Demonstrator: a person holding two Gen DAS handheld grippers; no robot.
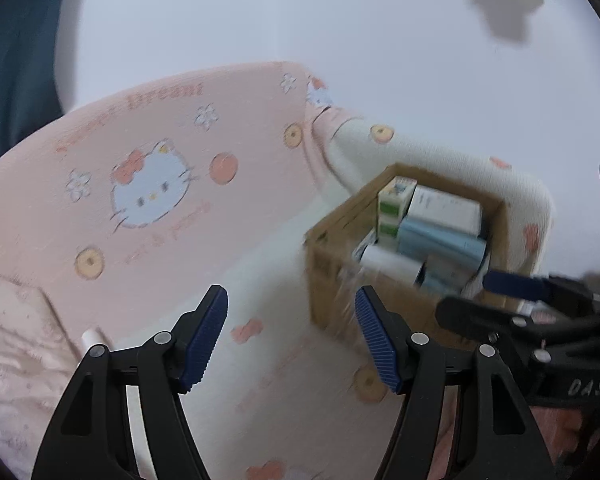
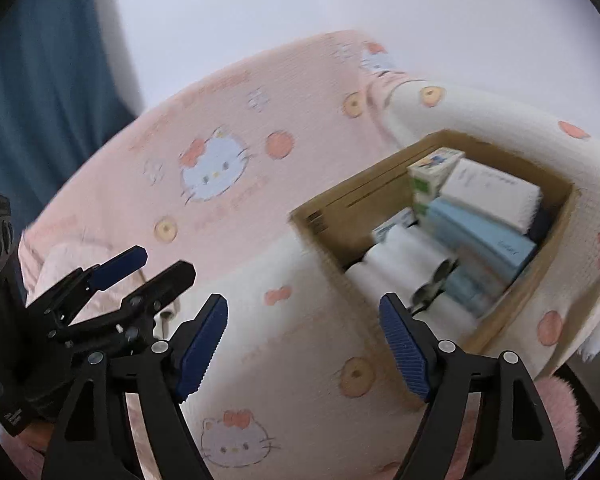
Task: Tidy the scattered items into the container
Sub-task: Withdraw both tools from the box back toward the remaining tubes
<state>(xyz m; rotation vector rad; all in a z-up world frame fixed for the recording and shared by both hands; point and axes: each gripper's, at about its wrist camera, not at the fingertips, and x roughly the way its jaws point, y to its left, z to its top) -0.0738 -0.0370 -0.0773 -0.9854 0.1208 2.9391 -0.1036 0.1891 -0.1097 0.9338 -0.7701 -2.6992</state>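
Left gripper (image 1: 291,336): fingers wide, nothing between them.
Right gripper (image 2: 304,346): fingers wide, empty.
Brown cardboard box (image 2: 340,216): holds small cartons.

Cardboard box (image 2: 384,208): brown, open top, upright, sitting on the pink-and-white cartoon-cat blanket (image 2: 228,152). Already well filled. Contents: green-and-white carton (image 2: 430,182) standing on end at the far corner; white flat box (image 2: 496,196) beside it, leaning; light blue box (image 2: 476,236) lying lengthwise in front of those; white roll-shaped pack (image 2: 400,264) lying along the near side; small dark round-lensed item (image 2: 436,280), blurred, resting on the white pack. Left wrist view matches: same box (image 1: 332,264), same stack inside.
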